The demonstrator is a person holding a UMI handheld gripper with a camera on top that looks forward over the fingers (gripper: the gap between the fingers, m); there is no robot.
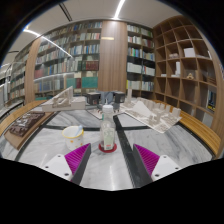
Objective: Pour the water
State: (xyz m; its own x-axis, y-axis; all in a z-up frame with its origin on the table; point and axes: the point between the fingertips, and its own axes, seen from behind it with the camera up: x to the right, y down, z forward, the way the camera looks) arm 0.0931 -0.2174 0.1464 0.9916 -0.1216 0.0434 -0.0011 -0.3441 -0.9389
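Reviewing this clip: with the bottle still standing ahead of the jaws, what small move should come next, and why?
Probably a short advance straight ahead. The gripper is open with nothing in it, and the clear bottle stands upright on the marble table, just beyond the jaws and roughly centred on the gap. The pale cup sits to its left. Pouring needs the bottle held first.

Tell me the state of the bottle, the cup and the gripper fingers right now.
Bottle: upright on the marble table, just ahead of the fingers, not held.
Cup: upright on the table beside the bottle; contents not visible.
Gripper: fingers open, holding nothing.
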